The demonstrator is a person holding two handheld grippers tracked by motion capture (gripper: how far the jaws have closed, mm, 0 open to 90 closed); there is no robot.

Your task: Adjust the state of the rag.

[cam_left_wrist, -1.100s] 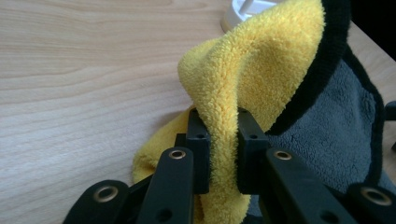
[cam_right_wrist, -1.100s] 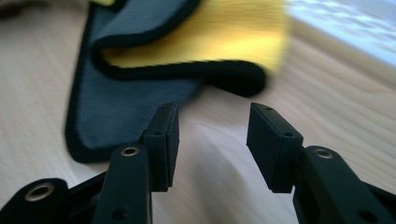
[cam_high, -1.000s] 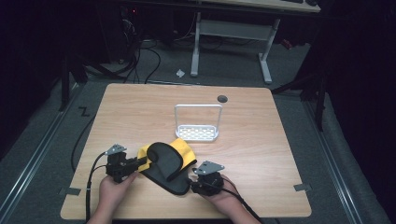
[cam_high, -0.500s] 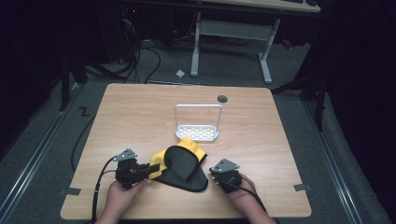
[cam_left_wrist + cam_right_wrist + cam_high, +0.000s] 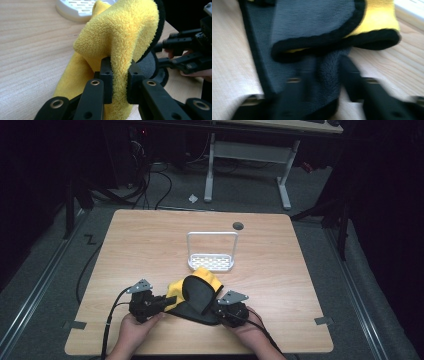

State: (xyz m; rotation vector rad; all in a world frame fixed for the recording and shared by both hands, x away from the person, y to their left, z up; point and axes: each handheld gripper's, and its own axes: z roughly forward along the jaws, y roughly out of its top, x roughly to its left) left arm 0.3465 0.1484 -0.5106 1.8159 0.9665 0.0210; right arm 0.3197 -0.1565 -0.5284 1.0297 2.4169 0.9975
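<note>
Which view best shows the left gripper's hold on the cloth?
The left gripper view: the left gripper is sharp and close, its jaws pinching a yellow fold of the cloth. The high view shows both from far off, too small for detail. The right gripper view shows the cloth's grey side, blurred.

A dim lab: lone wooden table (image 5: 150, 240), floor cables (image 5: 150, 185), desk frame (image 5: 250, 155) behind

Cloth (image 5: 196, 292) dragged rightward along near table edge; black side now folded over yellow; left gripper (image 5: 167, 302) and right gripper (image 5: 216, 310) shifted right with it.
</note>
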